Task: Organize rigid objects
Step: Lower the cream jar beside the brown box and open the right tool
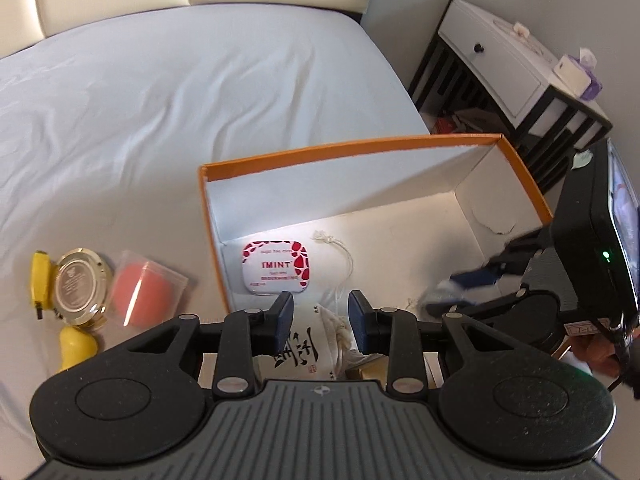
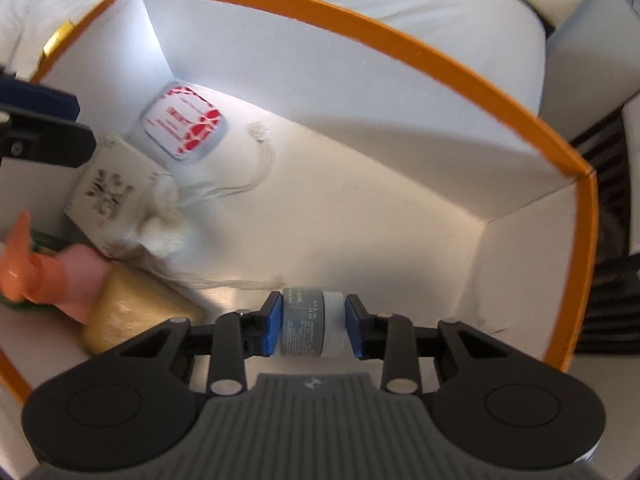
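The bed (image 1: 160, 100) carries an orange-rimmed box (image 1: 352, 150), white inside, with plenty of bare floor along its right half. Outside, to its left on the sheet, lie a pink sponge case (image 1: 148, 288), a gold compact (image 1: 80, 286) and yellow pieces (image 1: 40, 280).

Inside, a mint tin (image 2: 184, 122) sits in the far corner, with a drawstring pouch (image 2: 116, 192) near it.

The left hand-held gripper (image 1: 321, 322) hovers over the box's near edge, its fingers apart and holding nothing.

The right hand-held gripper (image 2: 312, 326) is clamped on a small jar (image 2: 312, 326), low inside the box. The jar looks rigid, light and smooth-sided, so squeezing its flat ends seems sound. The orange rim and near wall are the edges to clear.
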Demonstrator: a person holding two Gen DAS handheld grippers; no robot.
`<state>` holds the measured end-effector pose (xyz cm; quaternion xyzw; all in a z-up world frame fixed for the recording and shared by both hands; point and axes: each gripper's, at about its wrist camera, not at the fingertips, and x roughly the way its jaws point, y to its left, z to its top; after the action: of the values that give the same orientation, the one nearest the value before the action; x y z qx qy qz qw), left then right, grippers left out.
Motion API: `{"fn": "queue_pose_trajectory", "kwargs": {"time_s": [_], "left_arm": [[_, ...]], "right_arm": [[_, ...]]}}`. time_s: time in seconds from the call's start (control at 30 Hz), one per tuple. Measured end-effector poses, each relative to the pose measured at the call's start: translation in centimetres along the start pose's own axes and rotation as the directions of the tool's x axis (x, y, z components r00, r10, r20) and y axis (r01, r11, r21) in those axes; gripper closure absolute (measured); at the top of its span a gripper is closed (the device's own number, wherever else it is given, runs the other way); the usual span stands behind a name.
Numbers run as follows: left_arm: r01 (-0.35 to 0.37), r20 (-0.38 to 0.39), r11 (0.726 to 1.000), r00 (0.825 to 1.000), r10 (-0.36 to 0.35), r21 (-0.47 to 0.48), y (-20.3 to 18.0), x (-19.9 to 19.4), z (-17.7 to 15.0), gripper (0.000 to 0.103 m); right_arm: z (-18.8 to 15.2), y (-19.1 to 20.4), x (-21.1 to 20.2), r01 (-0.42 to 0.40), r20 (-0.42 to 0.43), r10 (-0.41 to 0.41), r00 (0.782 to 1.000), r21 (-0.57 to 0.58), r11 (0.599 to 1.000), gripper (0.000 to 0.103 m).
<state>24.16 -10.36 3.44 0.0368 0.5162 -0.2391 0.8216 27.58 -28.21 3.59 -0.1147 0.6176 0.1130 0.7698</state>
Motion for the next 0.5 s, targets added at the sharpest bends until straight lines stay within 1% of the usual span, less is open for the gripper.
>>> {"fn": "queue_pose_trajectory", "kwargs": {"time_s": [0.1, 0.23, 0.3, 0.4, 0.5], "left_arm": [[0.002, 0.016, 1.000, 1.000, -0.002, -0.011, 0.4, -1.0, -0.6, 0.066], [-0.001, 0.024, 1.000, 1.000, 0.001, -0.015, 0.8, -1.9, -1.4, 0.066], [0.001, 0.023, 1.000, 1.000, 0.000, -0.017, 1.1, -2.2, -1.8, 0.066], [0.014, 0.024, 1.000, 1.000, -0.013, -0.022, 1.1, -2.6, -2.2, 0.066], [0.013, 0.035, 1.000, 0.999, -0.012, -0.015, 1.0, -3.1, -2.6, 0.066]], "right_arm": [[0.1, 0.9, -0.1, -0.064, -0.024, 0.065, 0.998, 0.054, 0.996, 0.070], [-0.5, 1.5, 0.0, -0.069, -0.071, 0.079, 0.994, 0.135, 0.988, 0.070], [-0.9, 1.2, 0.1, -0.090, -0.105, 0.114, 0.988, 0.206, 0.974, 0.070], [-1.6, 0.6, 0.3, -0.133, -0.148, 0.185, 0.971, 0.308, 0.942, 0.070], [-2.1, 0.4, 0.2, -0.140, -0.162, 0.205, 0.965, 0.342, 0.929, 0.070]]}}
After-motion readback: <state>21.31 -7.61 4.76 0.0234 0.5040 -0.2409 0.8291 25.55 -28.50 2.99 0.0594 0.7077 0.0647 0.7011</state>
